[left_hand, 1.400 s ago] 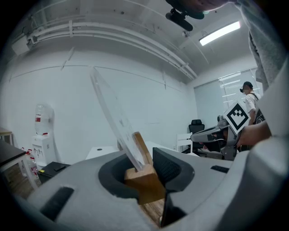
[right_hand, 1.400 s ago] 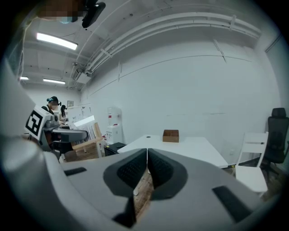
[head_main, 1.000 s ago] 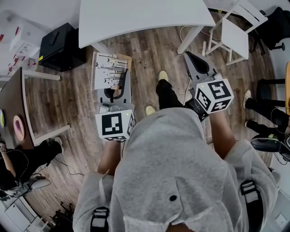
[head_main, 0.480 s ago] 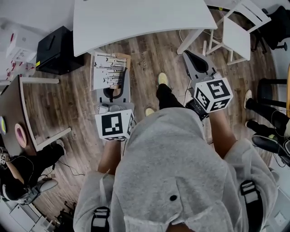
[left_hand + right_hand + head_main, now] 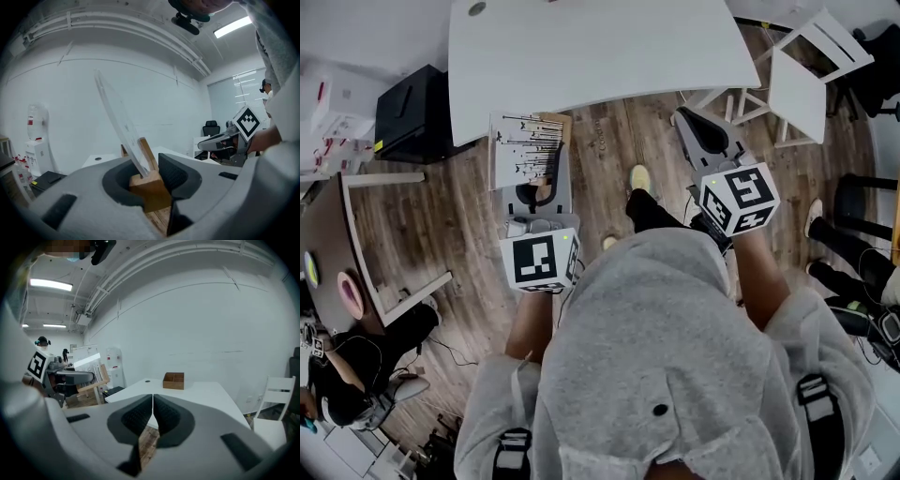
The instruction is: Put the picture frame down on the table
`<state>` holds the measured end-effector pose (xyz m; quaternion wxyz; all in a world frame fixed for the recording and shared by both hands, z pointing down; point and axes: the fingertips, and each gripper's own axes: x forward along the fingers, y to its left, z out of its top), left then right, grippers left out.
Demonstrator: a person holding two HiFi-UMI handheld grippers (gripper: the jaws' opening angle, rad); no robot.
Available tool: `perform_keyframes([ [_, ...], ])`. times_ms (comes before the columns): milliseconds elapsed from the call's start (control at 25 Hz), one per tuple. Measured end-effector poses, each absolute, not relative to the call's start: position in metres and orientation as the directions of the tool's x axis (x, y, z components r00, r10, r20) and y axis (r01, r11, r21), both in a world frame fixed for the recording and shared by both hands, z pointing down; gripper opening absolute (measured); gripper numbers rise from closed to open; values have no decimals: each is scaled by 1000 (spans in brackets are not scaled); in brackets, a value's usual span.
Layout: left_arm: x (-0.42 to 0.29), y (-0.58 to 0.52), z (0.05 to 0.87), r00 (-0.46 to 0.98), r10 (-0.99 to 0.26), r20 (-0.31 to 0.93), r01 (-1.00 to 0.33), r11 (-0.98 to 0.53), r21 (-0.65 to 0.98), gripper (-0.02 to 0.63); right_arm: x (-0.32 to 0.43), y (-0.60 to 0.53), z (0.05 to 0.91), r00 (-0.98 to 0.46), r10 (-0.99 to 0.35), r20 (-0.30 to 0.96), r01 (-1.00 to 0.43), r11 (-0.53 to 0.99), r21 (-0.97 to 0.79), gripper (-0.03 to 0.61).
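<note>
- The left gripper (image 5: pixel 538 187) pinches the wood foot (image 5: pixel 149 186) of the frame (image 5: pixel 525 148).
- The frame stands up out of the jaws and leans a bit. It is over the floor (image 5: pixel 609 122), right by the edge of the table (image 5: pixel 600 56).
- The right gripper (image 5: pixel 689 120) has its jaws pressed together, with nothing in them.
- I think the best way is to keep the pinch tight and bring the frame over the table first.
- Pick a bare spot, away from the box (image 5: pixel 173 380).
- Go down slowly until the foot sits flat, and let go only then.
- The clear pane (image 5: pixel 117 117) looks easy to tip, so do not lean it more.
</note>
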<state>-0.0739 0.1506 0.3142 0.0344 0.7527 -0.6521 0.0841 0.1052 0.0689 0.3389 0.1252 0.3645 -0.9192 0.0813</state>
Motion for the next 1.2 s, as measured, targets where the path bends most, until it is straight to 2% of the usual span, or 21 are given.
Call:
perform_keyframes([
  [280,-89,84,309,117,-977,181,-990,-128,-53,114,88,3,338,-719,-624,305,-671,739,-70,29],
  [520,-89,73,307,114,-978,175,-991,-125,-52,114,87,-9,337,-725,-619,301,-666,743,-75,29],
  [840,-66,10,308,103,-977,187,-992,-114,-52,115,102,-72,343,-740,-599,306,-649,756,-90,29],
  [1200,-65,-2,308,66,-982,177,-994,-79,-69,115,98,-86,348,-767,-567,301,-615,783,-92,29],
])
